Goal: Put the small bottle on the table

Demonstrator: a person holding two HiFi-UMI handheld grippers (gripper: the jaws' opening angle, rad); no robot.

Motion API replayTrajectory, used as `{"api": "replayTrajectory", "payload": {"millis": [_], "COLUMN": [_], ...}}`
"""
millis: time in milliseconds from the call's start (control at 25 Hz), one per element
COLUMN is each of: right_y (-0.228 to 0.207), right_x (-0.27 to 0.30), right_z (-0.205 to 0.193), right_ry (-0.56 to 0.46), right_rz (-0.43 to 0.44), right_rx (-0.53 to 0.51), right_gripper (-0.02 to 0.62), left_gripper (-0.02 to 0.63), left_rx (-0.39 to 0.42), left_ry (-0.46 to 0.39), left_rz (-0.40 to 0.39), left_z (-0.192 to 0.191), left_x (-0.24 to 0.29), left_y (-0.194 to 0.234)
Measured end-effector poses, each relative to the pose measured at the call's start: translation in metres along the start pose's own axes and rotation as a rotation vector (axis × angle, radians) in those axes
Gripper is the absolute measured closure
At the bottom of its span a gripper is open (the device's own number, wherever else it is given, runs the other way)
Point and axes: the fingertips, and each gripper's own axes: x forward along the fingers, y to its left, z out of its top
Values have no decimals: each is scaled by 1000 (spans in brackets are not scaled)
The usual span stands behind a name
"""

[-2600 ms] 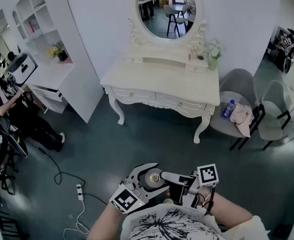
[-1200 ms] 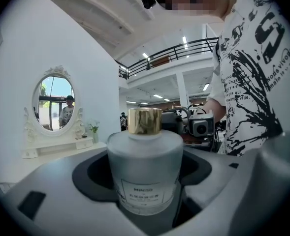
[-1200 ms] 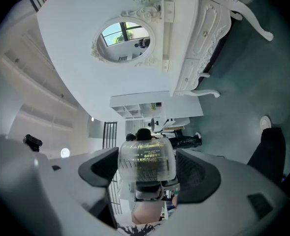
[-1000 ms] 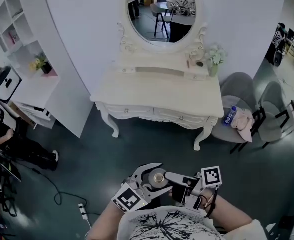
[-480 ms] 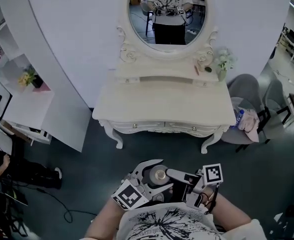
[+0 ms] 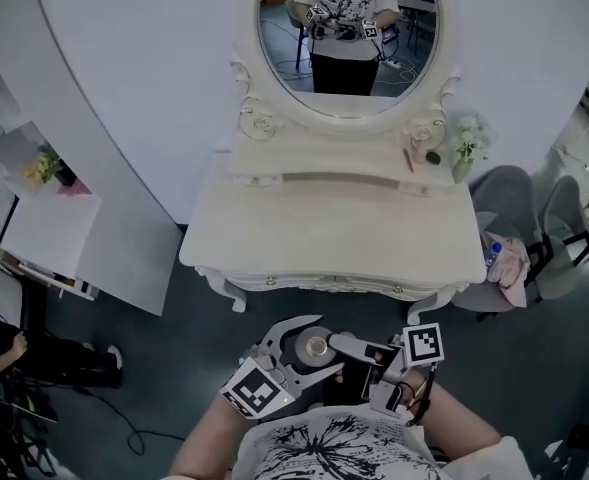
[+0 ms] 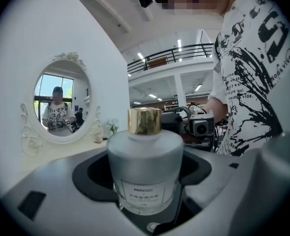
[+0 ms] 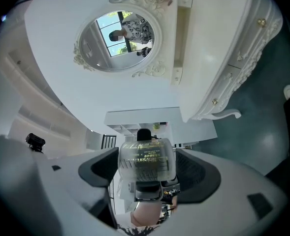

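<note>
My left gripper (image 6: 309, 353) is shut on a frosted bottle (image 7: 145, 166) with a gold cap (image 7: 145, 121), held upright close to my body. The bottle's cap (image 6: 316, 347) also shows in the head view. My right gripper (image 8: 147, 168) is shut on a clear bottle (image 8: 145, 162) with gold print and a black cap (image 8: 144, 134). In the head view the right gripper (image 6: 362, 373) sits just right of the left one. The white dressing table (image 6: 334, 228) stands ahead of both grippers, its top bare in the middle.
An oval mirror (image 6: 346, 28) rises at the table's back. A flower vase (image 6: 464, 150) and small items (image 6: 421, 156) stand at its back right. Grey chairs (image 6: 514, 193) with a water bottle (image 6: 492, 253) are at right. A white shelf unit (image 6: 34, 218) is at left.
The view has moved toward the dressing table, which now lies nearer and centred ahead. Both grippers stay close to my body, each still holding its bottle.
</note>
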Motion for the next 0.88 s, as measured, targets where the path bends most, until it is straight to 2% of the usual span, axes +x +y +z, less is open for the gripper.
{"api": "replayTrajectory", "payload": {"millis": [440, 720, 880], "right_y": [10, 2, -13], "right_x": [9, 13, 18], "right_z": [170, 242, 267], "right_ry": [69, 58, 6], "right_rz": [7, 1, -2], "right_rx": [-21, -7, 14], "right_gripper": [227, 227, 229], "left_gripper": [256, 256, 256], "left_rx": [16, -2, -24], "left_ry": [-11, 24, 35], "left_rz": [51, 51, 8], "left_z": [16, 5, -10], "left_x": [102, 145, 159], "left_y": [139, 197, 217]}}
